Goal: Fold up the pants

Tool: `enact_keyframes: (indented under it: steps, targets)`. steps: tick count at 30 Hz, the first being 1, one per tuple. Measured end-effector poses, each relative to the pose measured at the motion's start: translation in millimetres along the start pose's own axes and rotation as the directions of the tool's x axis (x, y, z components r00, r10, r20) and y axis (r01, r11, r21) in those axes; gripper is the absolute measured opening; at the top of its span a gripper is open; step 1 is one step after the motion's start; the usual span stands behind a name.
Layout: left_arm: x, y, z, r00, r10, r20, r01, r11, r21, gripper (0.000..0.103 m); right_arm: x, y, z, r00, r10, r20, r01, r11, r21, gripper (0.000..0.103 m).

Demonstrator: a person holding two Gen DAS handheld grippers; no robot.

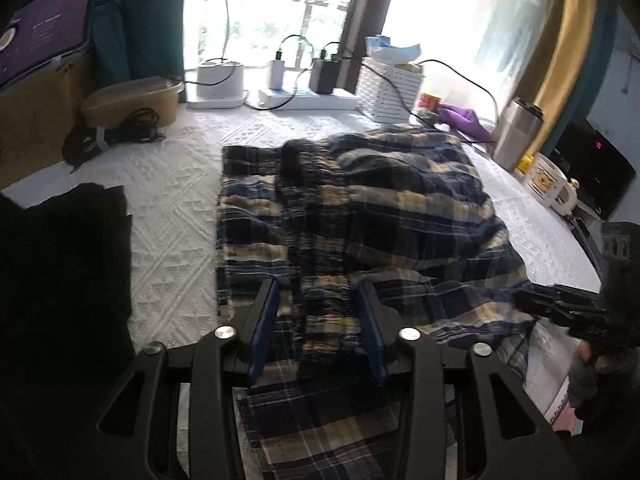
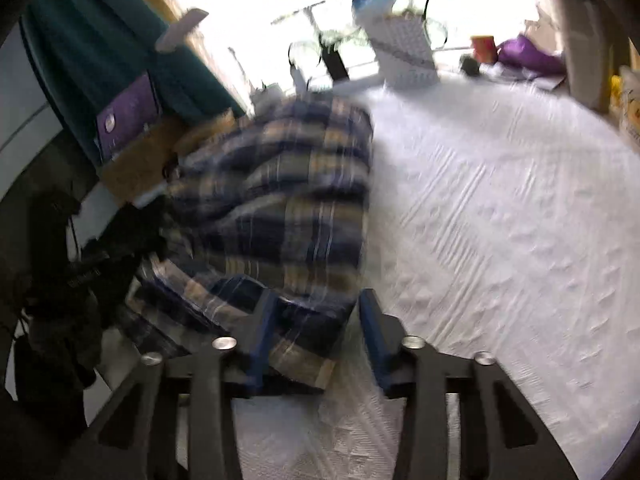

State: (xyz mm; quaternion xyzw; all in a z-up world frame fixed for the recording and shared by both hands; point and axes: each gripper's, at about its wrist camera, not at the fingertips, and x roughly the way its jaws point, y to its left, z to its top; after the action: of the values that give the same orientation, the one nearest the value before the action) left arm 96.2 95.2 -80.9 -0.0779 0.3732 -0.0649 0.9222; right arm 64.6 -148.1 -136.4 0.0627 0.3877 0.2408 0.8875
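Blue, tan and white plaid pants [image 1: 400, 208] lie rumpled on a white textured cloth [image 1: 168, 208]. My left gripper [image 1: 318, 284] straddles the gathered elastic waistband at the near edge, its blue pads [image 1: 370, 320] pressed against the bunched cloth. The right gripper [image 1: 560, 304] shows as a dark shape at the pants' right edge. In the blurred right wrist view, a corner of the pants [image 2: 280, 200] sits between the jaws of my right gripper [image 2: 316, 296]. It touches the left pad, with a thin gap at the right pad. The left gripper [image 2: 92, 264] is a dark shape at far left.
A folded black garment [image 1: 64, 260] lies at the left. Along the back stand a power strip with chargers [image 1: 296, 96], a white basket [image 1: 384, 88], a tan lidded bowl [image 1: 132, 100] and black cables [image 1: 112, 132]. A steel tumbler [image 1: 516, 132] and a mug [image 1: 548, 184] line the right edge.
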Motion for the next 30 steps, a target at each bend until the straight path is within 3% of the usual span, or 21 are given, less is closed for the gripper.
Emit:
enact_keyframes:
  steps: [3, 4, 5, 11, 14, 15, 16, 17, 18, 19, 20, 21, 26, 30]
  targets:
    - [-4.1, -1.2, -1.8, 1.0, 0.011, 0.026, -0.011, 1.0, 0.02, 0.021, 0.9, 11.8, -5.3, 1.0, -0.011, -0.005, 0.011, 0.998, -0.06, 0.02]
    - [-5.7, 0.1, -2.1, 0.999, 0.012, 0.032, -0.013, 1.0, 0.017, 0.018, -0.3, 14.6, -6.6, 1.0, -0.02, -0.004, 0.02, 0.997, -0.078, 0.018]
    - [-8.8, 3.6, -2.7, 0.999, 0.023, 0.043, -0.024, 1.0, 0.009, 0.007, -1.0, 16.7, -8.6, 0.999, -0.029, -0.015, 0.028, 0.995, -0.093, 0.018]
    - [-13.5, 21.4, -6.0, 1.0, -0.006, 0.026, 0.006, 1.0, -0.014, 0.009, -9.7, 23.8, -16.1, 0.997, -0.056, -0.05, 0.049, 0.989, -0.139, 0.018]
    - [-20.2, 20.1, 1.1, 0.999, -0.027, 0.021, 0.027, 0.999, 0.018, 0.012, -25.0, 14.8, -7.5, 0.999, -0.042, -0.006, 0.041, 0.993, -0.112, 0.018]
    - [-24.1, 21.3, 6.0, 0.999, -0.019, 0.031, 0.018, 0.999, 0.03, 0.019, -29.2, 13.3, -3.9, 0.999, -0.047, 0.009, 0.048, 0.993, -0.111, 0.018]
    - [-26.9, 23.2, 9.4, 0.999, -0.009, 0.046, 0.007, 0.999, 0.037, 0.035, -35.7, 9.9, 2.7, 0.997, -0.067, 0.039, 0.071, 0.991, -0.111, 0.019]
    - [-30.5, 27.1, 15.2, 0.998, -0.003, 0.069, 0.0, 0.999, 0.041, 0.044, -39.6, 7.1, 7.4, 0.994, -0.086, 0.061, 0.093, 0.989, -0.111, 0.021]
    - [-31.9, 30.8, 20.5, 0.996, -0.007, 0.086, 0.003, 0.999, 0.041, 0.057, -42.3, 3.7, 14.4, 0.991, -0.104, 0.081, 0.113, 0.988, -0.11, 0.035]
    - [-31.5, 33.8, 25.3, 0.995, -0.01, 0.096, 0.006, 0.999, 0.04, 0.062, -43.7, -0.5, 21.9, 0.988, -0.119, 0.094, 0.129, 0.986, -0.106, 0.05]
    - [-29.2, 36.8, 33.0, 0.995, -0.013, 0.098, 0.009, 0.999, 0.043, 0.062, -43.9, -2.7, 27.1, 0.986, -0.129, 0.104, 0.14, 0.985, -0.102, 0.082]
    - [-25.9, 38.5, 38.5, 0.995, -0.018, 0.096, 0.013, 0.999, 0.053, 0.062, -44.4, -4.4, 32.4, 0.983, -0.137, 0.122, 0.15, 0.984, -0.098, 0.09]
    - [2.8, 34.4, 60.8, 0.996, -0.053, 0.065, 0.045, 0.992, 0.119, 0.062, -32.2, -8.1, 67.2, 0.975, -0.14, 0.173, 0.156, 0.984, -0.086, 0.09]
    - [46.9, 38.3, 70.6, 0.987, -0.155, -0.047, 0.161, 0.974, 0.159, 0.062, -15.9, -7.6, 87.7, 0.974, -0.132, 0.182, 0.149, 0.986, -0.081, 0.089]
